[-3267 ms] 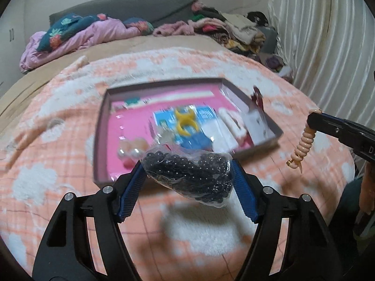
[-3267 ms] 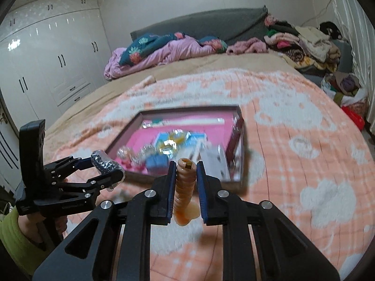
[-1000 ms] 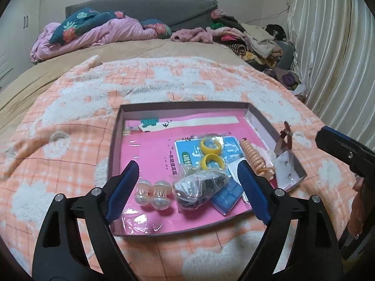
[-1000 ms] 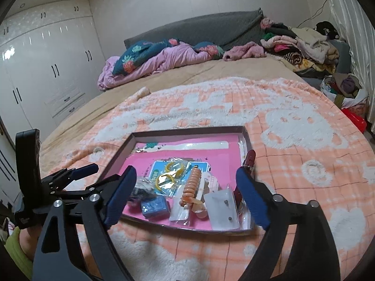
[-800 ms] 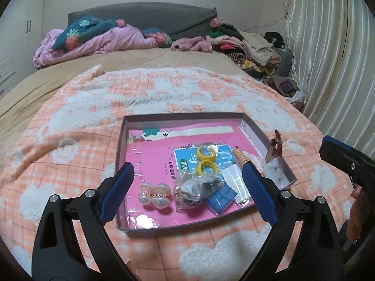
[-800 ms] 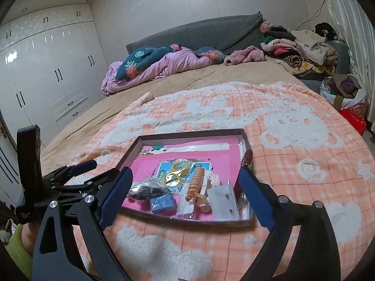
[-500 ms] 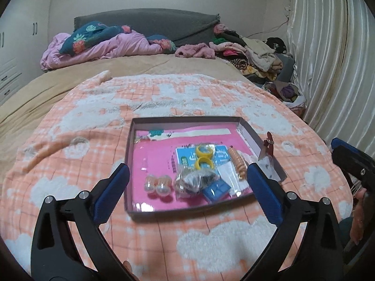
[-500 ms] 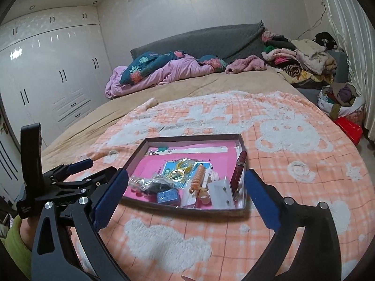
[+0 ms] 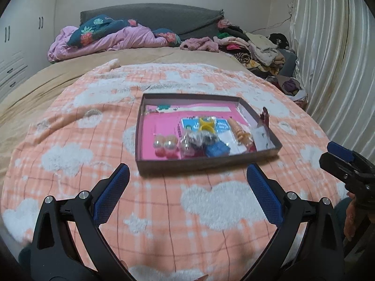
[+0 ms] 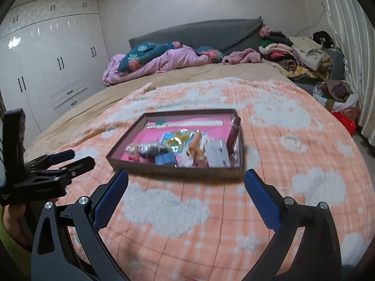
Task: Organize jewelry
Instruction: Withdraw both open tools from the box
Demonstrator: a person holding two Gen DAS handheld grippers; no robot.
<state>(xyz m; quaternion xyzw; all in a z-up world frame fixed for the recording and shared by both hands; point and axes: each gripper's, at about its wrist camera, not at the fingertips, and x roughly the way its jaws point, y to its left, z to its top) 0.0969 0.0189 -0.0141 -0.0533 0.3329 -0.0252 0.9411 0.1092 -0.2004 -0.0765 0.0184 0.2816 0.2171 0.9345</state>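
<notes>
A shallow brown box (image 9: 206, 160) with a pink floor lies on the orange blanket; it also shows in the right wrist view (image 10: 175, 169). In it are a bag of black beads (image 9: 195, 140), an orange spiral hair tie (image 9: 239, 132), two pearl bobbles (image 9: 164, 142), yellow rings (image 9: 206, 124) and a blue packet (image 9: 216, 149). My left gripper (image 9: 187, 185) is open and empty, held back from the box's near edge. My right gripper (image 10: 186, 188) is open and empty, also short of the box.
The orange-and-white blanket (image 9: 93, 164) covers the bed. Crumpled bedding (image 9: 112, 37) and a clothes pile (image 9: 253, 44) lie at the far end. Curtains (image 9: 332, 58) hang on the right; white wardrobes (image 10: 46, 70) stand on the left.
Both grippers let go of the bead bag and the hair tie into the box, opened, and have pulled back and up away from the box.
</notes>
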